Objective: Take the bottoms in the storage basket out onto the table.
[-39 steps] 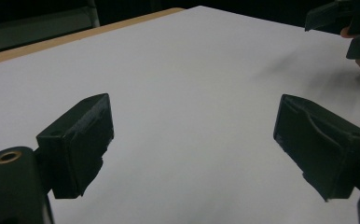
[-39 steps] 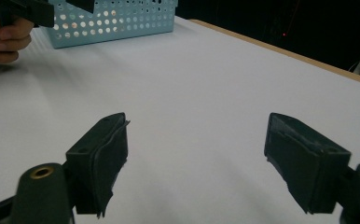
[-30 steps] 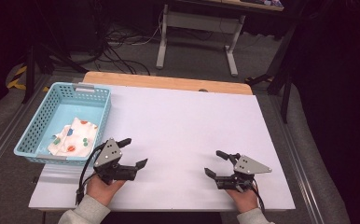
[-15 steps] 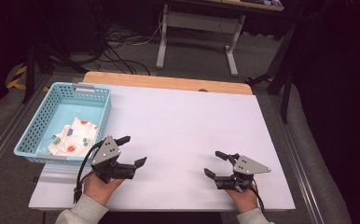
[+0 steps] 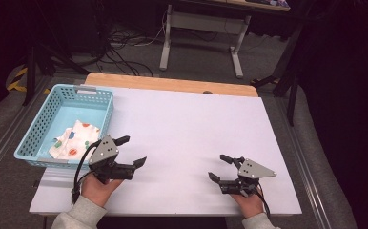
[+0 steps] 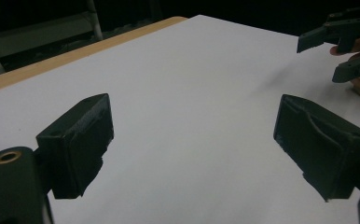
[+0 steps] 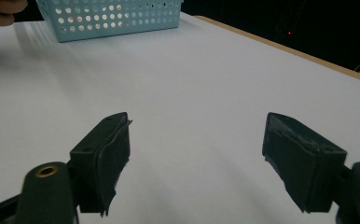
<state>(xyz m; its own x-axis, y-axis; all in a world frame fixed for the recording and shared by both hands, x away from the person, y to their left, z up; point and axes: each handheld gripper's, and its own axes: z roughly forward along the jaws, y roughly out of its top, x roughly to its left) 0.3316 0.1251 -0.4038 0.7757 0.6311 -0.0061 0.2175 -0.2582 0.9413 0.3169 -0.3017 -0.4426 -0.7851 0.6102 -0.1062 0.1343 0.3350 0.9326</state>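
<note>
Cloth [image 5: 76, 142], white with red, green and orange spots, lies crumpled and soft-looking in the near end of a pale blue plastic basket [image 5: 39, 128] whose walls are punched with rows of round holes. The basket sits at the left edge of the surface [image 5: 191, 124], a smooth, matte white sheet laid over a wooden top, of which a tan strip [image 5: 172, 85] shows along the far side. Just beside the basket's near right corner, the left gripper [image 5: 133, 150] is held low over the surface in a hand [image 5: 98, 187], its two blocky black jaws spread wide with nothing between them; a grey three-cornered plate [image 5: 104, 149] caps it and a black cable [image 5: 79, 176] trails back toward the sleeve [image 5: 77, 215]. Well apart, near the right front of the surface, the right gripper [image 5: 219, 167] is likewise gaping and empty, with the same grey plate on top. White surface lies bare between the two. Beyond the far edge stand metal table legs [image 5: 201, 36] and loose cables [image 5: 125, 40] on a dark floor.
</note>
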